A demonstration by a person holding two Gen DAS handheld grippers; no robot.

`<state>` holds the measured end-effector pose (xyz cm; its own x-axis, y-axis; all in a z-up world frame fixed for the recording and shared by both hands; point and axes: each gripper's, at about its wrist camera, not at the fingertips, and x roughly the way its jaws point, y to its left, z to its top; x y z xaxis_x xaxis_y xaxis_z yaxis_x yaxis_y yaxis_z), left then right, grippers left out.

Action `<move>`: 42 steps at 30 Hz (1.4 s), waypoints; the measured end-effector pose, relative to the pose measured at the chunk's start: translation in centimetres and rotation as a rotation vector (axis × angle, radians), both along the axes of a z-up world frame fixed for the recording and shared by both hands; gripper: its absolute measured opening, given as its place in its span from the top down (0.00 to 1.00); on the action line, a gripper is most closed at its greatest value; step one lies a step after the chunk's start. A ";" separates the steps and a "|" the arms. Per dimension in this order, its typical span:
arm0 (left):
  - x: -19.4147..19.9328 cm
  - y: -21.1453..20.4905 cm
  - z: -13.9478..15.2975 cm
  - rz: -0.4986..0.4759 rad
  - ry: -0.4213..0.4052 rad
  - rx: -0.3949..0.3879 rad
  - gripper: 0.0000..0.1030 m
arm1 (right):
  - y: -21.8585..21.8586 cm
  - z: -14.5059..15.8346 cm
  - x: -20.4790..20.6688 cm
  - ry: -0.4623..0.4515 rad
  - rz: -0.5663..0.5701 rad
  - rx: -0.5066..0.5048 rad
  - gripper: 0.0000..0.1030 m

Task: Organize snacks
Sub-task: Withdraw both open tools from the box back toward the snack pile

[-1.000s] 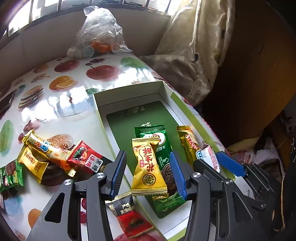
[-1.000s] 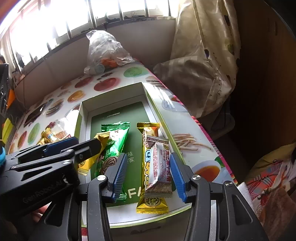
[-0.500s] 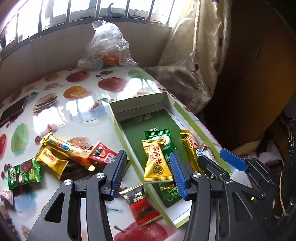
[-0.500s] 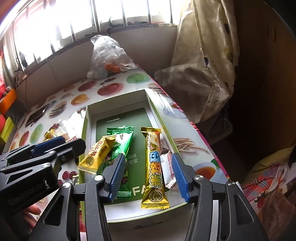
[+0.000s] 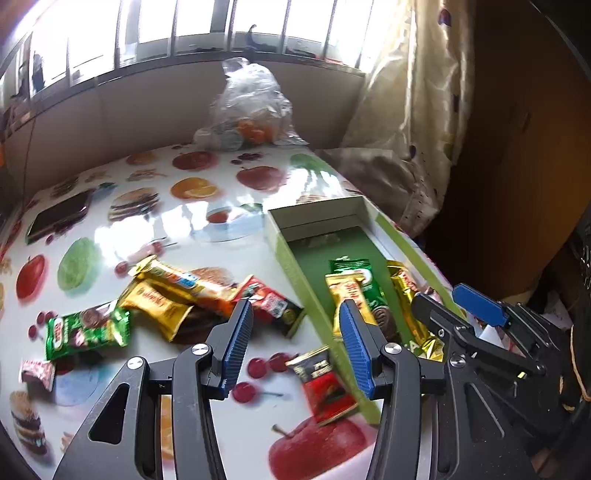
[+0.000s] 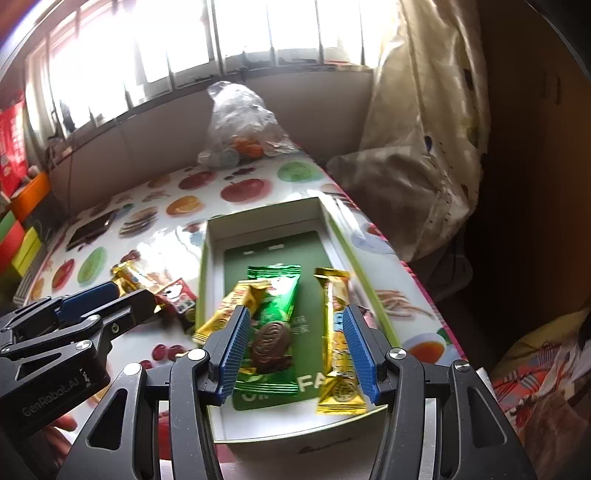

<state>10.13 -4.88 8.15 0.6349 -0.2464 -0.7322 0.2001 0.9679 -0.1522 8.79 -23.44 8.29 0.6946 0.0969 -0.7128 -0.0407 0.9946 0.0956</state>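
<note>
While both hand-held grippers, left (image 5: pixel 293 339) and right (image 6: pixel 293 349), hang wide and empty, three snacks lie in the green box (image 6: pixel 205 266) and six wait on the surface (image 5: pixel 155 221), so I'd pinch the nearest red packet (image 5: pixel 327 387) crosswise first.

Bench (image 5: pixel 221 221) covered in glossy fruit-and-burger print cloth, strong glare patches. Behind bench: low beige wall (image 5: pixel 129 107), barred window (image 5: pixel 192 26) above it, daylight blown out. Right of bench: cream patterned curtain (image 5: pixel 413 110) bunched down to bench edge, dark brown wooden cabinet (image 5: pixel 528 147) beyond it. Left of bench, right wrist view: coloured boxes (image 6: pixel 22 221) stacked.
</note>
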 end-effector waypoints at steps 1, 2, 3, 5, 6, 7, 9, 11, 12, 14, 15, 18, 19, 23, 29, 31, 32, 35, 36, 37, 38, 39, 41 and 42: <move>-0.1 0.3 0.0 0.008 0.000 0.000 0.52 | 0.3 0.1 0.0 -0.002 0.010 0.001 0.49; -0.4 0.9 0.0 0.022 -0.001 0.003 0.52 | 0.7 0.1 0.0 -0.004 0.020 0.001 0.49; -0.5 1.3 0.0 0.029 -0.004 0.005 0.51 | 1.1 0.2 -0.1 -0.007 0.032 0.002 0.49; -0.9 2.5 -0.1 0.052 -0.004 0.003 0.51 | 1.9 0.4 0.0 -0.016 0.056 -0.004 0.49; -1.0 3.0 -0.2 0.063 -0.001 0.001 0.52 | 2.3 0.4 0.0 -0.019 0.068 -0.008 0.49; -1.2 3.8 -0.4 0.079 0.002 -0.001 0.51 | 2.8 0.5 0.0 -0.021 0.082 -0.009 0.49; -1.5 5.2 -0.5 0.116 0.003 -0.001 0.52 | 3.8 0.5 0.1 -0.020 0.111 -0.003 0.49; -1.7 6.7 -0.7 0.153 0.007 -0.008 0.52 | 4.8 0.5 0.2 -0.023 0.141 0.001 0.49; -1.9 7.4 -0.8 0.168 0.009 -0.009 0.52 | 5.4 0.6 0.2 -0.023 0.154 0.003 0.49; -2.2 9.0 -1.2 0.203 0.016 -0.003 0.52 | 6.4 0.6 0.4 -0.021 0.188 0.011 0.49; -2.4 9.6 -1.3 0.219 0.019 0.001 0.52 | 6.9 0.6 0.4 -0.020 0.203 0.011 0.49; -2.8 11.8 -1.7 0.271 0.029 0.000 0.52 | 8.7 0.6 0.6 -0.025 0.258 -0.002 0.49; -2.9 12.3 -1.9 0.283 0.028 0.004 0.52 | 9.3 0.5 0.7 -0.023 0.274 -0.001 0.49; -3.1 14.6 -2.5 0.330 0.046 -0.002 0.52 | 10.6 0.0 1.2 -0.002 0.305 0.000 0.49; -2.6 16.7 -3.7 0.374 0.079 -0.002 0.52 | 12.6 -0.8 3.0 0.029 0.355 -0.033 0.49; -2.2 17.0 -4.1 0.381 0.090 -0.006 0.52 | 13.3 -1.1 3.8 0.040 0.372 -0.041 0.49; -2.1 16.9 -4.2 0.378 0.092 -0.006 0.52 | 13.6 -1.3 4.3 0.048 0.373 -0.050 0.49; -1.6 17.0 -4.8 0.365 0.109 -0.016 0.52 | 14.7 -2.2 5.8 0.072 0.392 -0.069 0.49; -1.3 17.0 -5.0 0.363 0.117 -0.019 0.52 | 15.0 -2.5 6.4 0.083 0.392 -0.080 0.49; -1.2 17.1 -5.1 0.368 0.120 -0.016 0.52 | 15.3 -2.8 6.9 0.090 0.396 -0.084 0.49; -1.0 17.1 -5.1 0.368 0.121 -0.015 0.52 | 15.4 -3.1 7.3 0.098 0.399 -0.084 0.49; -0.8 17.1 -5.1 0.365 0.121 -0.020 0.52 | 15.6 -3.3 7.8 0.109 0.398 -0.087 0.49; -0.3 17.1 -5.1 0.358 0.121 -0.033 0.52 | 16.0 -3.7 8.5 0.120 0.407 -0.085 0.49; 0.0 17.1 -5.1 0.356 0.121 -0.038 0.51 | 16.3 -3.9 8.8 0.125 0.417 -0.088 0.49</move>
